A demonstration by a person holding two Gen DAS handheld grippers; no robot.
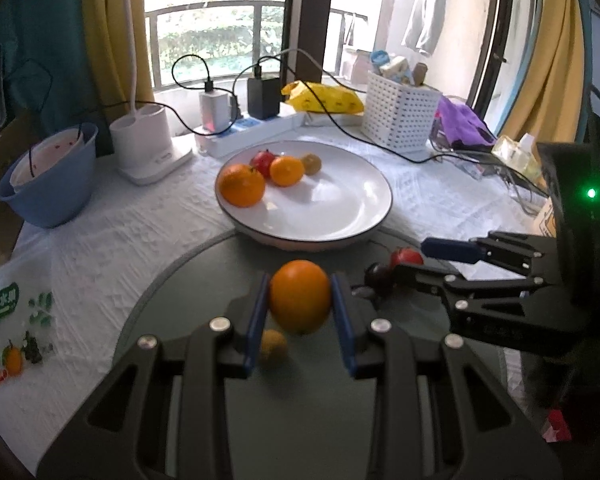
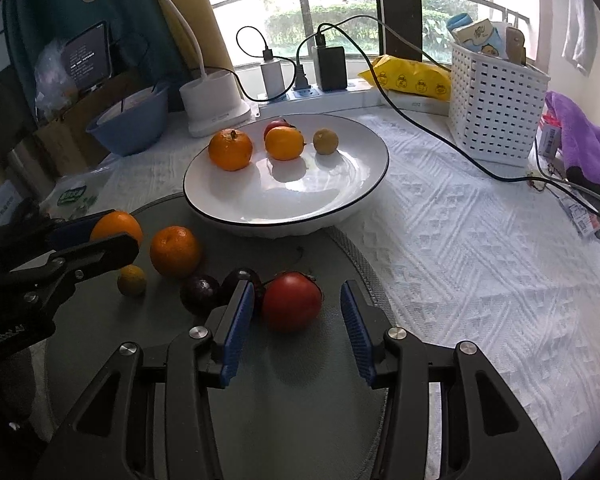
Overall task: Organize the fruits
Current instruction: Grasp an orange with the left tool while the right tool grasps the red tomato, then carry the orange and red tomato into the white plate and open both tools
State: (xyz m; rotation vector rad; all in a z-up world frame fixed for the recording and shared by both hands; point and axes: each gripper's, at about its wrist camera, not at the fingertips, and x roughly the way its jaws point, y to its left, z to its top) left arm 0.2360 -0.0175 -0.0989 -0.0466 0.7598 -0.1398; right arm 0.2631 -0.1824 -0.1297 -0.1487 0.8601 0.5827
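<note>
I am clamping my left tool (image 1: pixel 300 304) across a firm, smooth orange (image 1: pixel 300 297), while my right tool (image 2: pixel 298 320), unclenched, is straddling a softer tomato (image 2: pixel 291 301).

The plate (image 2: pixel 364 184) ahead of the right hand-held gripper (image 2: pixel 298 322) is shiny and smooth. The white cloth (image 2: pixel 460 260) on the table looks bumpy. The mat (image 2: pixel 300 400) under it is dull grey. The basket (image 2: pixel 496 116) is white plastic with holes.
</note>
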